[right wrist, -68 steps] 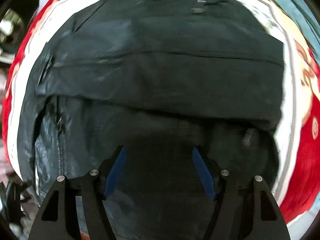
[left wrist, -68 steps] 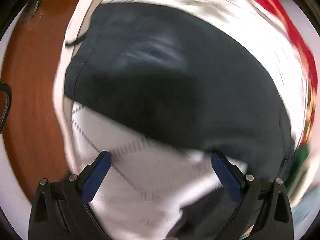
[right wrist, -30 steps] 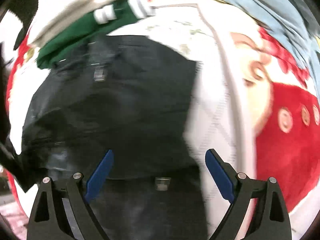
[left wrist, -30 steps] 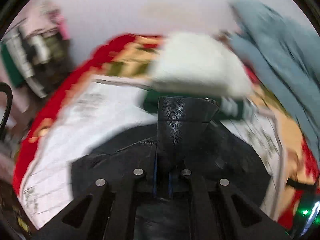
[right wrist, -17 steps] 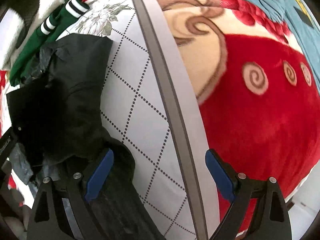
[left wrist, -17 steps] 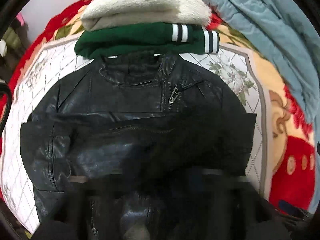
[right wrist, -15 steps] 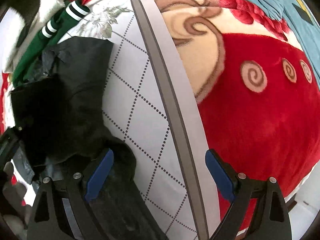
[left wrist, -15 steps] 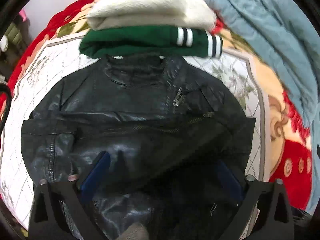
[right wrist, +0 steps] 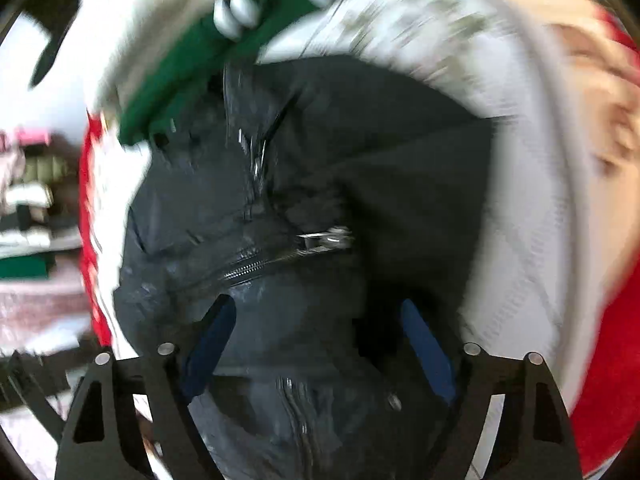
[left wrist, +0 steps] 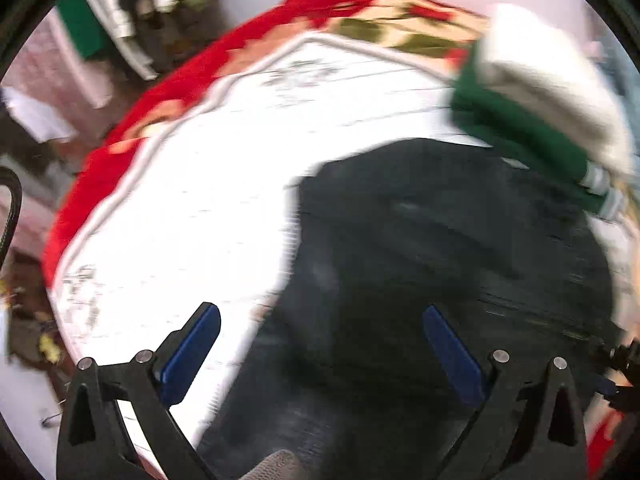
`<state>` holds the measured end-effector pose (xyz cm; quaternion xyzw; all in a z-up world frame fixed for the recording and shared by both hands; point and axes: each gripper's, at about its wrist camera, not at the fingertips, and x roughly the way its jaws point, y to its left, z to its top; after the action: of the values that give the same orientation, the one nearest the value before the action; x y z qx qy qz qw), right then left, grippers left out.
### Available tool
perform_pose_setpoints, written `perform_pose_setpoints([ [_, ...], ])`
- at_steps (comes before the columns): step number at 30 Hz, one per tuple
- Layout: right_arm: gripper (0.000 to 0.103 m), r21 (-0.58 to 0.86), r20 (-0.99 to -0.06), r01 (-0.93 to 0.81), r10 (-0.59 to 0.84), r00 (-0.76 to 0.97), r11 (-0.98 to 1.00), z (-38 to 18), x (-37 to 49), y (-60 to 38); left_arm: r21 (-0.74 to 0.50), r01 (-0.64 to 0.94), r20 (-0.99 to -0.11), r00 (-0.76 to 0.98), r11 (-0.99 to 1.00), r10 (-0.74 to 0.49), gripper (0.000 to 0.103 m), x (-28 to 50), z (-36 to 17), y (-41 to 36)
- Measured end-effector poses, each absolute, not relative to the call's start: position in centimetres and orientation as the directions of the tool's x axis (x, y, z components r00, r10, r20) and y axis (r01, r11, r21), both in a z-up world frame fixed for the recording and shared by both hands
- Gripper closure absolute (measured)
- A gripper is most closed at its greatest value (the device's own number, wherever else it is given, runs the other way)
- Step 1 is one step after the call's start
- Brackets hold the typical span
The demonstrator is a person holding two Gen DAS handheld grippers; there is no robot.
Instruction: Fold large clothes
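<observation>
Black leather jacket [right wrist: 304,184] is lying partly folded on the patterned blanket [left wrist: 192,184] of the bed, its collar touching the folded green garment [right wrist: 188,64] that is carrying a cream one [left wrist: 548,92]. Both the left tool [left wrist: 320,352] and the right tool [right wrist: 316,344] are hanging just over it with fingers apart, gripping nothing. I am judging the stiff leather could be springing open, or a pinch near the zipper [right wrist: 256,266] could be slipping and dragging the neighbouring pile.

Left gripper [left wrist: 320,340] spread wide at the bottom of its frame, blue fingertips [left wrist: 192,352] far apart and gripping nothing; right gripper [right wrist: 318,340] likewise parted at the bottom of its frame, fingers empty
</observation>
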<state>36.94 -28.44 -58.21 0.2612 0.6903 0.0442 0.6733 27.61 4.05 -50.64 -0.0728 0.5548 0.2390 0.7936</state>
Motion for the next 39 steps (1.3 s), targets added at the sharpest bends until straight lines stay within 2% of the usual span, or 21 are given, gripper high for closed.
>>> perform_pose_setpoints([
  [1,0.052,0.383,-0.916,0.28,0.4,-0.004,0.88,-59.5,37.6,-27.7,0.165,-0.472,-0.913,0.259,0.866,0.315,0.0,27.6,-50.9,4.7],
  [2,0.065,0.302,-0.944,0.258,0.325,-0.054,0.918,-60.8,38.0,-26.9,0.18,-0.495,-0.908,0.248,0.85,0.337,0.0,27.4,-51.1,5.7],
  [4,0.08,0.267,-0.958,0.258,0.284,-0.032,0.929,-60.7,38.0,-26.7,0.183,-0.519,-0.904,0.244,0.835,0.351,0.0,27.4,-51.1,6.6],
  [6,0.091,0.272,-0.962,0.271,0.271,0.042,0.923,-58.7,37.2,-27.3,0.18,-0.525,-0.903,0.247,0.832,0.351,0.0,27.5,-51.0,6.8],
  [7,0.093,0.277,-0.961,0.286,0.263,0.086,0.917,-57.5,36.7,-27.7,0.178,-0.525,-0.902,0.251,0.832,0.351,0.0,27.7,-50.9,6.7],
  [11,0.093,0.241,-0.961,0.363,0.17,0.217,0.9,-53.7,34.5,-30.2,0.177,-0.502,-0.903,0.26,0.847,0.342,0.0,29.8,-51.6,5.9],
  [16,0.093,0.198,-0.976,0.409,0.142,0.163,0.891,-56.2,33.8,-31.7,0.302,-0.439,-0.901,0.157,0.846,0.404,0.0,33.9,-57.3,5.9],
  [18,0.087,0.205,-0.978,0.399,0.169,0.124,0.894,-57.6,34.4,-32.1,0.32,-0.427,-0.899,0.144,0.846,0.413,0.0,34.7,-59.1,6.2],
  [21,0.082,0.289,-0.957,0.424,0.271,0.103,0.858,-57.7,34.5,-33.1,0.325,-0.411,-0.892,0.166,0.852,0.421,0.0,34.6,-59.1,6.2],
  [23,0.067,0.297,-0.955,0.422,0.276,0.112,0.856,-56.3,33.5,-34.1,0.321,-0.399,-0.889,0.185,0.859,0.418,0.0,34.1,-58.8,6.2],
  [24,0.05,0.288,-0.958,0.418,0.26,0.123,0.862,-55.6,32.7,-34.6,0.315,-0.398,-0.891,0.19,0.862,0.413,0.0,34.0,-58.8,6.3],
  [25,0.039,0.276,-0.961,0.412,0.245,0.128,0.868,-55.3,32.1,-34.8,0.311,-0.398,-0.892,0.192,0.863,0.41,0.0,34.0,-58.9,6.3],
  [26,0.038,0.252,-0.968,0.396,0.222,0.12,0.883,-55.1,31.2,-34.9,0.307,-0.397,-0.893,0.194,0.865,0.406,0.0,34.1,-58.9,6.4],
  [30,0.038,0.251,-0.957,0.266,0.28,-0.074,0.931,-59.4,29.5,-32.8,0.317,-0.382,-0.889,0.2,0.868,0.413,0.0,34.4,-58.9,6.1],
  [32,0.038,0.255,-0.956,0.249,0.282,-0.08,0.934,-61.7,28.9,-32.4,0.311,-0.372,-0.889,0.211,0.875,0.406,0.0,34.3,-58.9,6.2],
  [33,0.038,0.268,-0.954,0.305,0.296,-0.048,0.914,-62.2,28.7,-32.7,0.307,-0.367,-0.891,0.214,0.878,0.401,0.0,34.4,-58.9,6.4],
  [35,0.069,0.319,-0.939,0.356,0.344,-0.009,0.878,-61.7,28.4,-32.7,0.296,-0.337,-0.896,0.225,0.894,0.382,0.0,34.5,-59.0,6.7],
  [36,0.079,0.362,-0.922,0.389,0.388,0.013,0.847,-61.2,28.0,-32.5,0.29,-0.326,-0.899,0.229,0.9,0.373,0.0,34.6,-59.0,6.9],
  [39,0.082,0.428,-0.887,0.498,0.457,0.071,0.754,-60.2,26.2,-32.0,0.271,-0.28,-0.906,0.25,0.921,0.343,0.0,35.0,-59.0,7.5],
])
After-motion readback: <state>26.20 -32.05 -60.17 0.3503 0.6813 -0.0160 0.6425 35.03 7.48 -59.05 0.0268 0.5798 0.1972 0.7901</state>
